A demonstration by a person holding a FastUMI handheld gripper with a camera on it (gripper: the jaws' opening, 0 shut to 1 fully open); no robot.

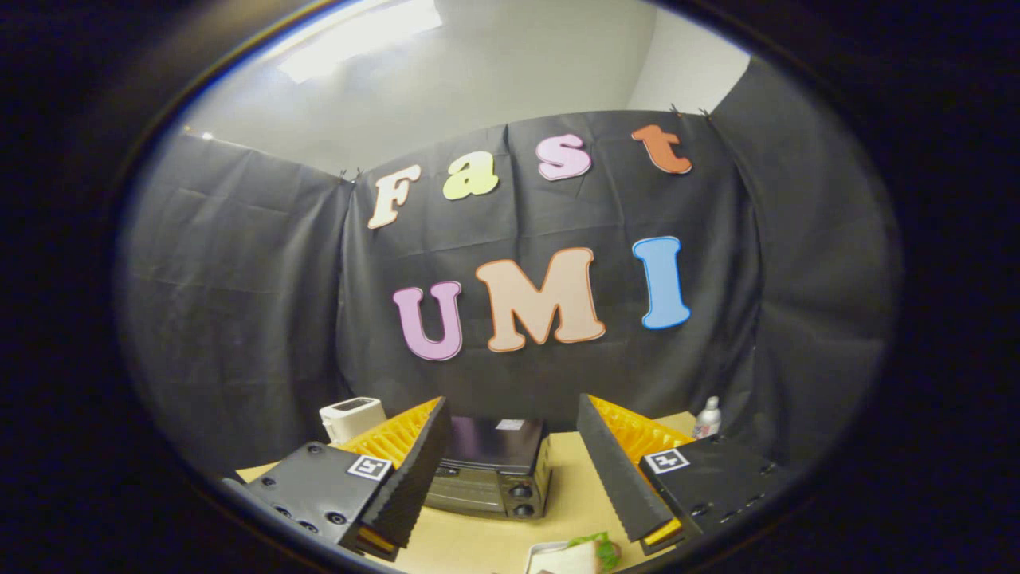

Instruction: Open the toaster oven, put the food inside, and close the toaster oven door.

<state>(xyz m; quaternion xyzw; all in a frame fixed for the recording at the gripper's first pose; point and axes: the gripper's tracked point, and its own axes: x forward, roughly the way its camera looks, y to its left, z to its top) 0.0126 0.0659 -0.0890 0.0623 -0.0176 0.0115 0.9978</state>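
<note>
Black and closed, the toaster oven sat on the tan surface just ahead of the tool, its knobs toward the right finger. The tool was released, its ridged fingers spread wide with nothing between them but the oven beyond. A sandwich on a white plate lay near the right fingertip. A white toaster stood behind the left finger, and a small white bottle behind the right one.

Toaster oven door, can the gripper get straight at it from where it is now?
Probably yes. The gripper is open, and the toaster oven sits just ahead between its fingers with its door shut. Only bare table lies between; the sandwich sits off to one side.
</note>
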